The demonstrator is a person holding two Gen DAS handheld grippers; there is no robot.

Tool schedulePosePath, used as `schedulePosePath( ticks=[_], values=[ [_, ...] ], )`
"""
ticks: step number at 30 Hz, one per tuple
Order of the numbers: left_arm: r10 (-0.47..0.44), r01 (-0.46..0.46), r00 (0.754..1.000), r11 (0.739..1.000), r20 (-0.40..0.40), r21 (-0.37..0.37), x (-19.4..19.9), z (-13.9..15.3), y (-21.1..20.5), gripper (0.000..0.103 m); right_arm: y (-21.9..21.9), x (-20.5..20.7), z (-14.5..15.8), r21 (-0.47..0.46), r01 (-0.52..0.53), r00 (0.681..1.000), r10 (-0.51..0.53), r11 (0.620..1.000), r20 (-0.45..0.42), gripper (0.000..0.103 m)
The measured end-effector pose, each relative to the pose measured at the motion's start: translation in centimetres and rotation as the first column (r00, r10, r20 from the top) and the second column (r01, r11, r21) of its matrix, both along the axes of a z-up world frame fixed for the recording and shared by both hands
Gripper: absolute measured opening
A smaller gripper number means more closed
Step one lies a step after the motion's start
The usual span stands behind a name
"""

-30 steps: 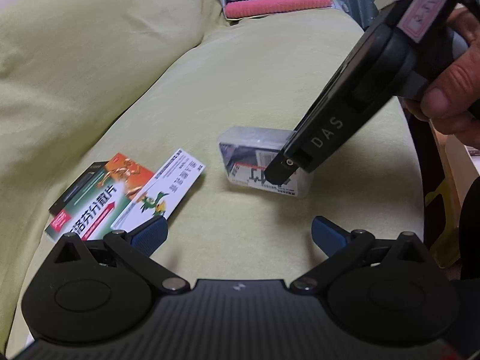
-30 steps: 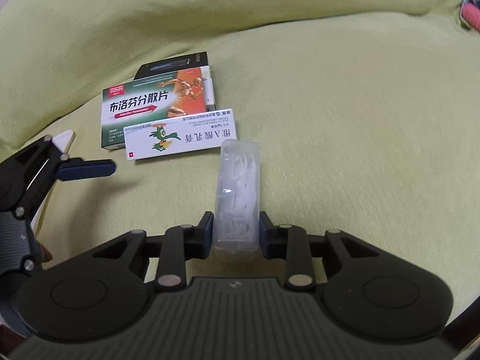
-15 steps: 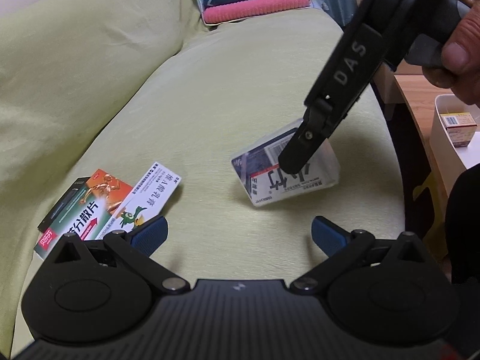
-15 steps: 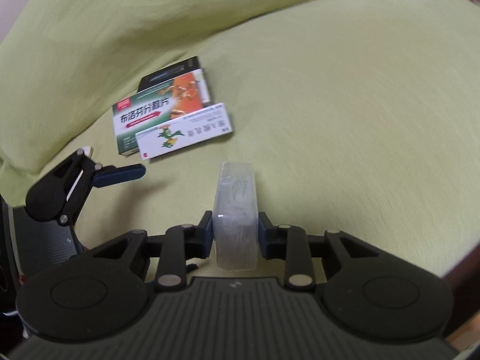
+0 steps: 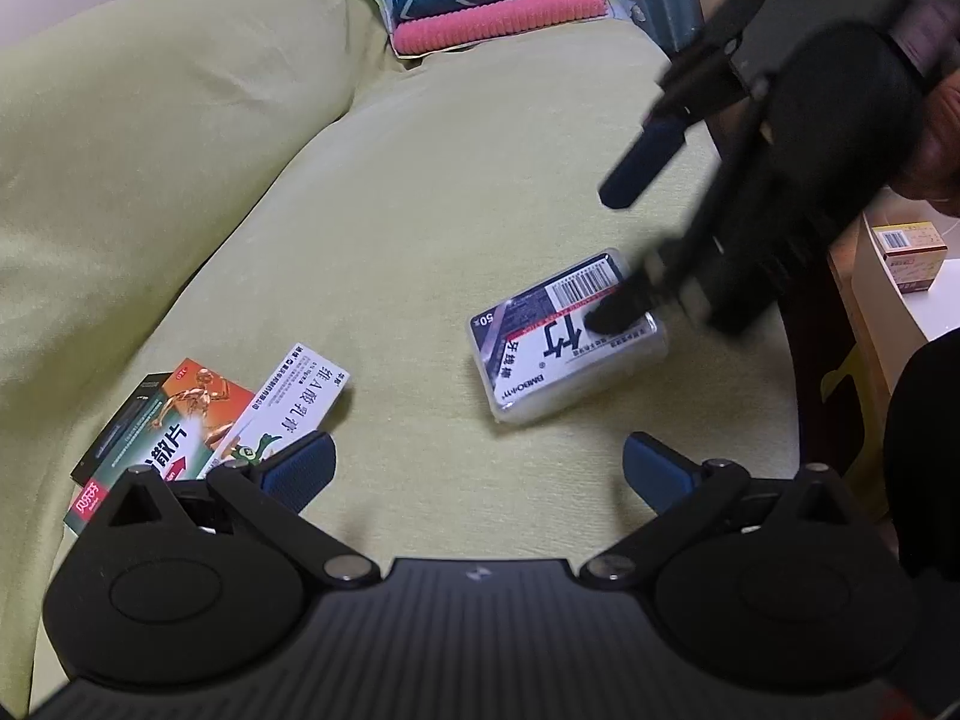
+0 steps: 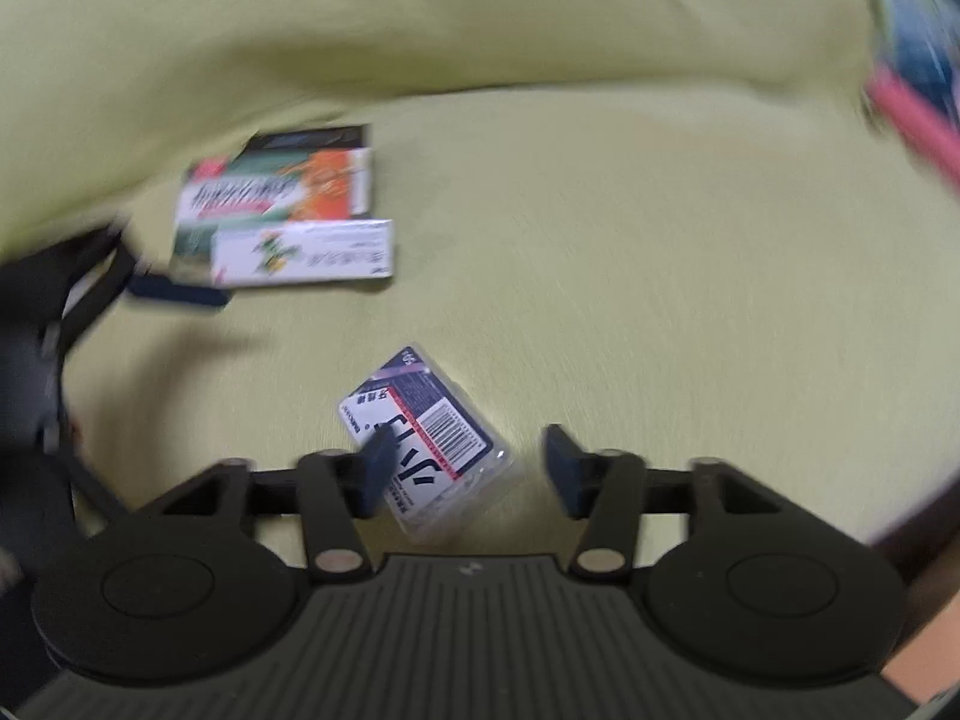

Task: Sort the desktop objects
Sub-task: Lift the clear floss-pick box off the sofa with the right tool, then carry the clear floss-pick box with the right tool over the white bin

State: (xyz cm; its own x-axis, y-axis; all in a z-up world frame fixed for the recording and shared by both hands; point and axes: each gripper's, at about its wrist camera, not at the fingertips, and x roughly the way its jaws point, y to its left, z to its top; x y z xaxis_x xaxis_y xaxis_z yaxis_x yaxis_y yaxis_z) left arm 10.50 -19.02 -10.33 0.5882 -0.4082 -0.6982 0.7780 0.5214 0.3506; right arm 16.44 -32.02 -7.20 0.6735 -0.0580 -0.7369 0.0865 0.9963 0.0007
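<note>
My right gripper [image 6: 465, 465] has just been opening its fingers, and the clear plastic floss-pick box [image 6: 426, 441] lies free on the green sofa cushion [image 6: 630, 300], label up, no longer pinched. In the right wrist view it sits at lower centre, its long axis slanting from upper left to lower right; my left-hand finger [image 6: 375, 468] overlaps its near corner, while the other finger stands clear of it to the right. Whether that first pad touches the lid I cannot tell through the blur.

In the left wrist view the box [image 5: 567, 339] lies right of centre, ahead of my left gripper [image 5: 477, 471], whose fingers are spread wide with nothing between them. The right gripper [image 5: 621, 252] hangs directly over the box, so it looks the nearer of the two.

The two medicine cartons, the orange-green one [image 5: 162, 429] and the white one with the green bird [image 5: 288, 405], overlap at the lower left, well apart from the box. A re-grip, I judge, would need the fingers turned square across that slanted axis.
</note>
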Motion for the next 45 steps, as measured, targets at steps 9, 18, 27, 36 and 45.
schedulePosePath(
  ticks=[9, 18, 27, 36, 45],
  values=[
    [-0.032, 0.032, 0.999, 0.999, -0.002, 0.026, -0.3, -0.5, -0.1, 0.103, 4.2, 2.8, -1.3, -0.258, -0.288, 0.956, 0.261, 0.922, -0.133, 0.059],
    [-0.072, 0.072, 0.997, 0.997, -0.009, 0.041, 0.2, -1.6, -0.8, 0.103, 5.4, 5.1, -2.9, -0.339, -0.384, 0.917, 0.310, 0.859, -0.252, 0.056],
    [-0.119, 0.119, 0.993, 0.992, 0.001, 0.047, 0.2, -2.0, -1.2, 0.103, 5.4, 4.2, -2.9, -0.315, -0.349, 0.932, 0.294, 0.882, -0.210, 0.053],
    [-0.277, 0.270, 0.958, 0.959, 0.073, 0.087, -1.4, -1.2, -3.9, 0.103, 4.8, 0.7, 1.2, -0.265, -0.251, 0.967, 0.232, 0.931, -0.102, 0.053],
    [-0.568, 0.556, 0.805, 0.823, 0.174, 0.115, -6.7, 0.0, -10.6, 0.103, 3.2, -7.3, 4.6, -0.292, -0.067, 0.998, 0.059, 0.954, -0.039, 0.053]
  ],
)
